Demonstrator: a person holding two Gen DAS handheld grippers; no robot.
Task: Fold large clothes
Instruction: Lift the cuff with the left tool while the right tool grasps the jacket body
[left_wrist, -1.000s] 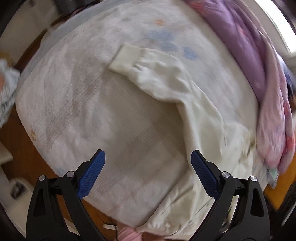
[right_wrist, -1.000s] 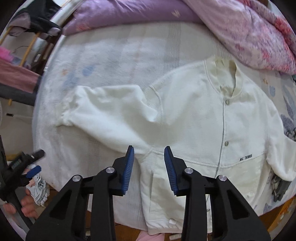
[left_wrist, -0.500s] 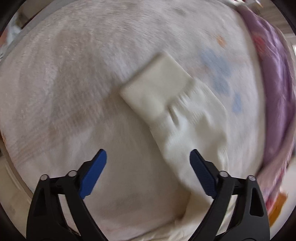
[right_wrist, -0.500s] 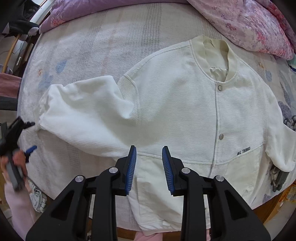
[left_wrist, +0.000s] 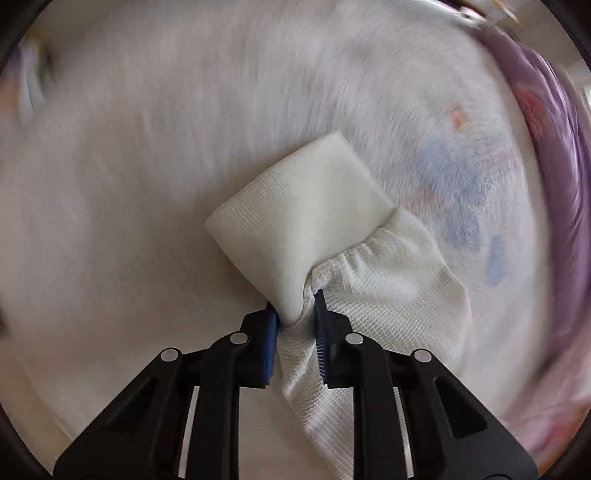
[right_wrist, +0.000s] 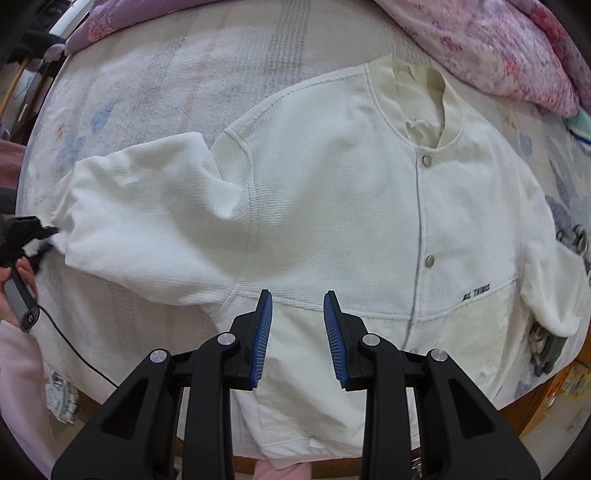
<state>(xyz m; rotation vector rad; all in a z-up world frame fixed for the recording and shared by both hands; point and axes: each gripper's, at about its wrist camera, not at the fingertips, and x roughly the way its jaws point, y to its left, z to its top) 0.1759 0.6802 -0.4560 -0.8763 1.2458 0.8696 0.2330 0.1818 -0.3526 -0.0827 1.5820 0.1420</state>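
The left tool (left_wrist: 295, 314) has just closed, pinching the sleeve (left_wrist: 373, 295) at its cuff (left_wrist: 303, 210); the sleeve runs toward the jacket (right_wrist: 351, 206) body, where the right tool (right_wrist: 297, 306) hovers unclenched.

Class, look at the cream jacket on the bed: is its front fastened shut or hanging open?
Fastened shut. On the jacket the two front edges meet along one straight line, with snap buttons closed down it; only the collar gapes.

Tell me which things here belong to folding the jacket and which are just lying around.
Part of the job:
cream jacket
its sleeve cuff, pinched in the left hand-held gripper
right hand-held gripper, open above the hem

Lying about:
purple floral quilt
patterned cloth beside the bed
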